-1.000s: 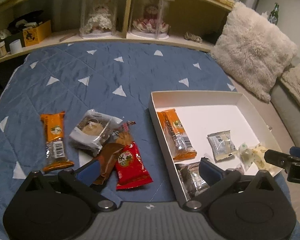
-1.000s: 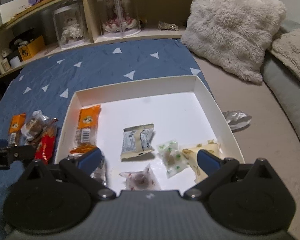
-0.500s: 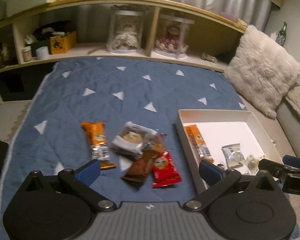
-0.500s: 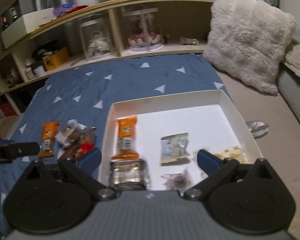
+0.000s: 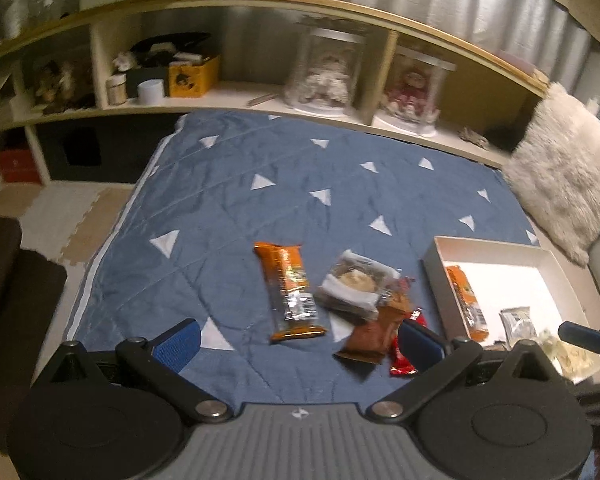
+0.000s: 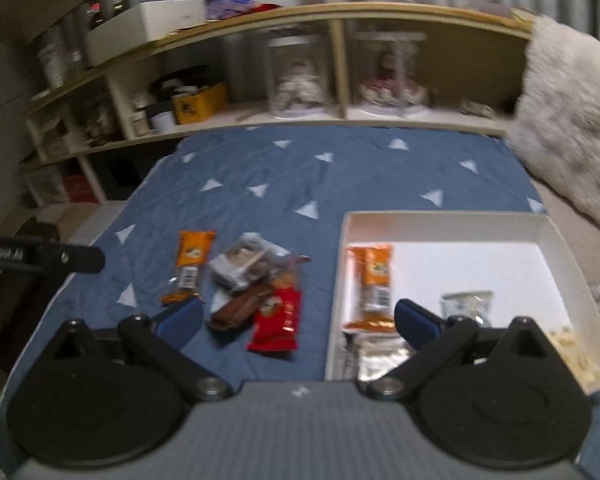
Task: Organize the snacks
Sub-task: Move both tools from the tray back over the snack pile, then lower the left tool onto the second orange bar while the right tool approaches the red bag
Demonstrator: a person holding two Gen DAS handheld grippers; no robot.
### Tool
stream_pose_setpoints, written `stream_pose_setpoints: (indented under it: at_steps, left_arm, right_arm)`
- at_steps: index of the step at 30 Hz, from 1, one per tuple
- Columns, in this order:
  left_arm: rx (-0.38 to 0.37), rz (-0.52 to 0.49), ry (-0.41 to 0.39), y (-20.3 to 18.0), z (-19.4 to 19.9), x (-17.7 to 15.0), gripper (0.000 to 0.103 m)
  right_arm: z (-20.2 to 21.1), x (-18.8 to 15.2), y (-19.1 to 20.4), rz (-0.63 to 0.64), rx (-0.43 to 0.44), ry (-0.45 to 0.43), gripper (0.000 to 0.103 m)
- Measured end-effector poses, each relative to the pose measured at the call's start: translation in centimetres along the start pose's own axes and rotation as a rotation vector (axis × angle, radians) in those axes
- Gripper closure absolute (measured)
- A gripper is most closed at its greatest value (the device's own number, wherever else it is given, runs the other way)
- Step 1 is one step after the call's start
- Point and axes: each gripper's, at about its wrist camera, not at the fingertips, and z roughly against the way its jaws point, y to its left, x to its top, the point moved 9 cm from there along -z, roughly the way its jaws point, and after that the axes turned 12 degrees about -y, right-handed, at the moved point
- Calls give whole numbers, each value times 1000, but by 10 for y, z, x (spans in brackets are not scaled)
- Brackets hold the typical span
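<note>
Pulling both claws up and away from the bed is what you are doing now: compared with a second ago, much more of the blue quilt and the shelves is showing, and the snacks are looking smaller. The left gripper is hanging released and empty, jaws spread wide, and so is the right gripper. That is suggesting a drop into the white box is just finished and you are repositioning for the next pick.

Four packets are still waiting on the quilt at centre frame: the orange bar, the clear-wrapped cake, the brown packet and the red packet, the last three overlapping each other. Inside the box, a second orange bar is lying along the left wall.

Motion blur is smearing the right wrist view, so labels are unreadable. The right claw's own body is covering the box's near edge, hiding part of a silvery packet there.
</note>
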Motion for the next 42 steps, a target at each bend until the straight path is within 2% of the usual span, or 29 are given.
stream_pose_setpoints:
  at_steps: [4, 8, 10, 14, 16, 19, 22, 26, 29, 31, 33, 38, 42]
  left_arm:
    - [5, 55, 5, 13, -14, -6, 0]
    - [1, 163, 1, 21, -35, -15, 0]
    - [3, 223, -5, 26, -47, -18, 0]
    - [18, 293, -10, 35, -69, -22, 0]
    - [2, 337, 16, 38, -80, -26, 0]
    - [-14, 406, 57, 43, -94, -34, 4]
    - [-21, 438, 93, 45, -108, -42, 13]
    - [-31, 424, 118, 41, -119, -48, 15]
    - [-42, 400, 107, 35, -124, -47, 15]
    - [-42, 365, 99, 30, -128, -46, 15]
    - [-39, 322, 94, 25, -131, -46, 15]
    - [-40, 263, 99, 18, -135, -48, 15]
    - [-29, 250, 96, 20, -138, -48, 15]
  right_arm:
    - [-10, 2, 20, 78, 37, -25, 1]
    - [-25, 0, 31, 107, 72, -37, 2]
    - [-36, -5, 32, 117, 97, -23, 7]
    - [-61, -22, 31, 159, 96, 25, 23]
    - [-70, -32, 30, 170, 98, 53, 28]
    - [-85, -47, 31, 196, 111, 95, 36]
    - [-97, -55, 33, 215, 123, 113, 42]
    - [-107, -63, 34, 223, 133, 135, 47]
    - [-112, -66, 33, 242, 127, 136, 49]
    - [-115, -68, 30, 258, 106, 149, 54]
    - [-116, -71, 26, 318, 59, 166, 64]
    - [-119, -77, 21, 350, 47, 174, 70]
    - [-116, -74, 18, 311, 48, 175, 89]
